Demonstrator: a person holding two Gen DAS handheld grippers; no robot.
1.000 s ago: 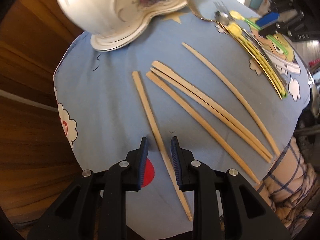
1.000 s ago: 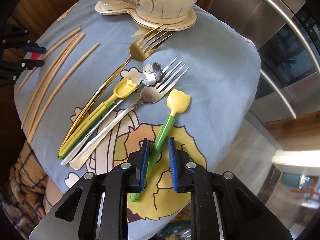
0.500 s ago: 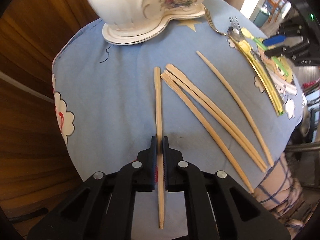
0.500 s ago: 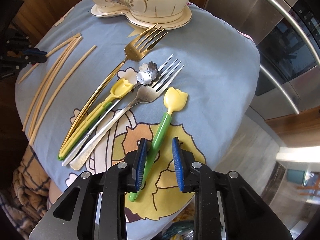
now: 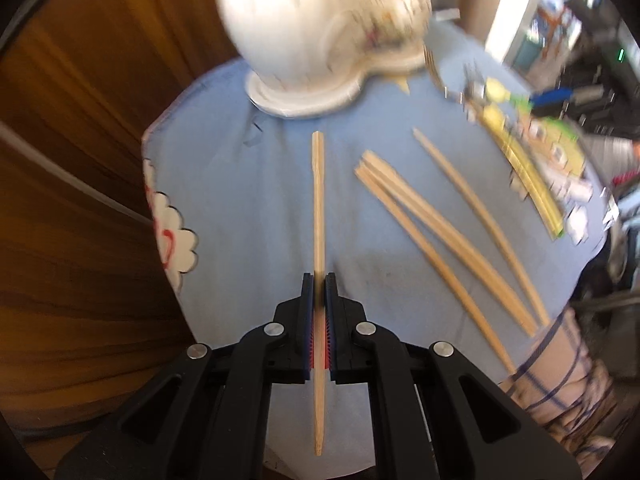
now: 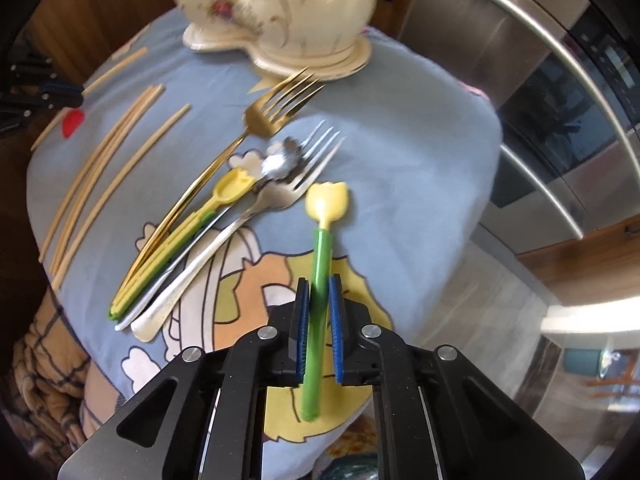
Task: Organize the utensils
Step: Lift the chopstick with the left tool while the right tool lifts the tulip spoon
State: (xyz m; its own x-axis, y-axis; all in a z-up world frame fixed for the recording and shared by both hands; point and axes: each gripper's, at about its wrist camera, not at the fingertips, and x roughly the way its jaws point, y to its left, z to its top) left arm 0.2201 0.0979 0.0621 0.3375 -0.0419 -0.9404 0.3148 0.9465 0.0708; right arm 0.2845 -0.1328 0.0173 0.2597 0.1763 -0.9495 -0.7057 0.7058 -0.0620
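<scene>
Two handheld black grippers work over a worktop covered in a blue cartoon-print cloth [image 6: 408,152]. The left gripper [image 5: 319,280] is clamped on a single wooden chopstick [image 5: 319,200], which runs straight ahead between its pads. Four more chopsticks [image 5: 440,232] lie loose on the cloth to its right. The right gripper [image 6: 318,284] is closing its jaws around the green handle of a yellow tulip-headed spoon [image 6: 326,208]; the pads seem to touch it, though blur makes that uncertain. Beside it lie a gold fork [image 6: 276,112], a silver fork [image 6: 280,196] and other utensils. A floral ceramic dish [image 6: 272,8] stands at the far edge.
</scene>
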